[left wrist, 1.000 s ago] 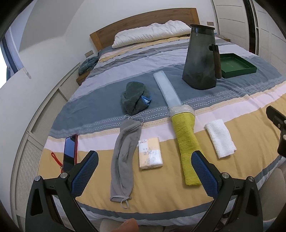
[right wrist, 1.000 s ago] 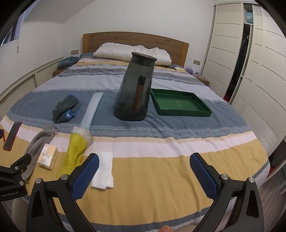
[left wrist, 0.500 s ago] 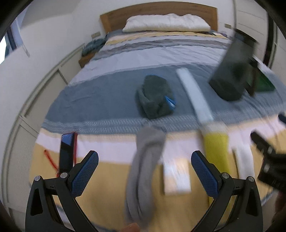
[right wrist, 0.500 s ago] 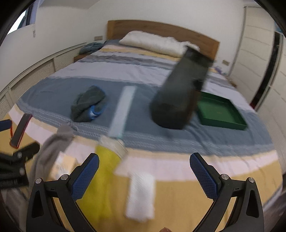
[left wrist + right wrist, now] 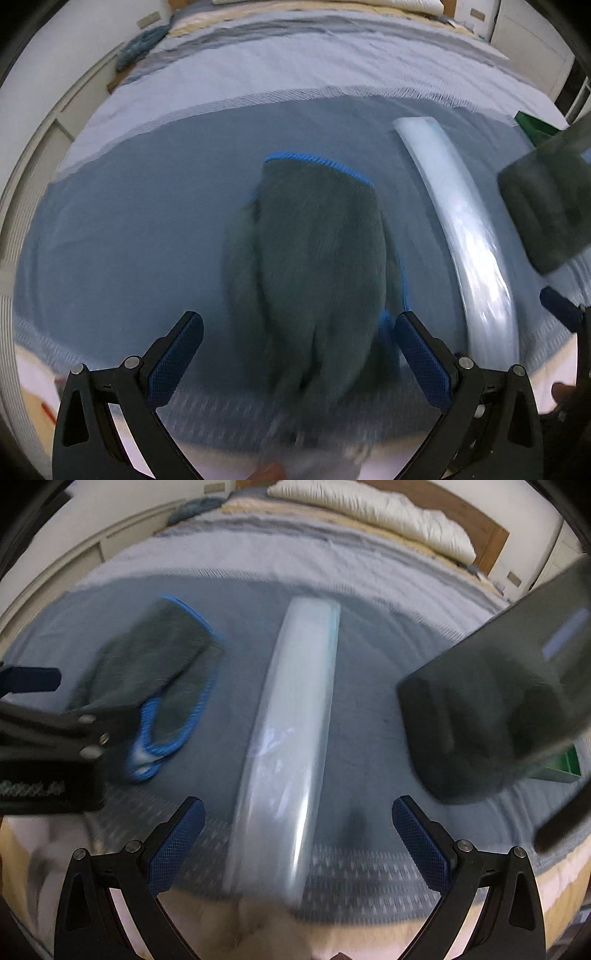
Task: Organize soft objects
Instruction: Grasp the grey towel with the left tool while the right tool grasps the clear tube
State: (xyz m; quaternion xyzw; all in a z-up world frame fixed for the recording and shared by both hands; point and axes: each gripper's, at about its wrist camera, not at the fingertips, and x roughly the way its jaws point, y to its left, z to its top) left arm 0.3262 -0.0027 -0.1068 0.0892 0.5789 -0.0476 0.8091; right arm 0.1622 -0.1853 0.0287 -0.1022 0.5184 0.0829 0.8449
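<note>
Bedroom; bed with striped grey, blue and yellow cover (image 5: 147,229), white pillow (image 5: 373,513) at a wooden headboard (image 5: 491,539).

Dark grey fleece cloth with blue edging (image 5: 317,266): lies bunched on the blue stripe, between the spread fingers of the left gripper (image 5: 295,354), no contact visible.

Long clear plastic-wrapped roll (image 5: 291,738): just right of the cloth, between the spread fingers of the right gripper (image 5: 295,834), which holds nothing.

Dark grey tapered bin (image 5: 491,709): right of the roll.

Green tray (image 5: 565,764): mostly hidden behind the bin.
</note>
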